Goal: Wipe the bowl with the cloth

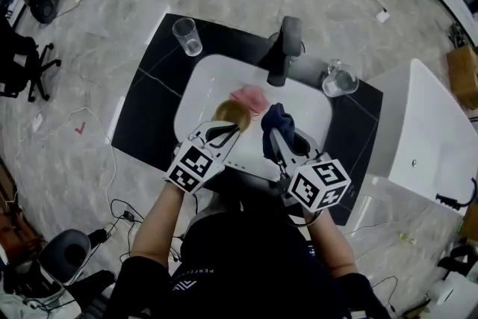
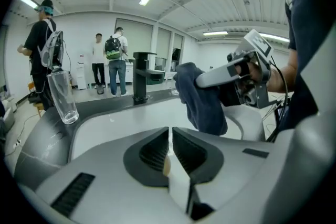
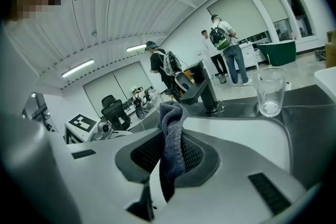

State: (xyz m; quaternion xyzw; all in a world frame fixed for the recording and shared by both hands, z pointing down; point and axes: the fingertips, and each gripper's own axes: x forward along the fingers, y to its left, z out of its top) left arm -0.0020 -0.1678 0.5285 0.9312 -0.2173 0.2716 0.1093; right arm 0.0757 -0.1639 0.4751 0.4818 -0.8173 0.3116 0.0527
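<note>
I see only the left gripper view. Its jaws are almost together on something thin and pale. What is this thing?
Observer: The head view shows it is the rim of a tan bowl. The left gripper holds it at the white sink.
Operator: Is the cloth really gripped on the other side?
Observer: Yes. In the right gripper view the dark cloth is clamped in the right gripper and sticks up past its jaws.
Operator: Is there anything else in the sink?
Observer: A pink item lies in the basin just beyond the bowl, toward the faucet. I cannot tell what it is.
</note>
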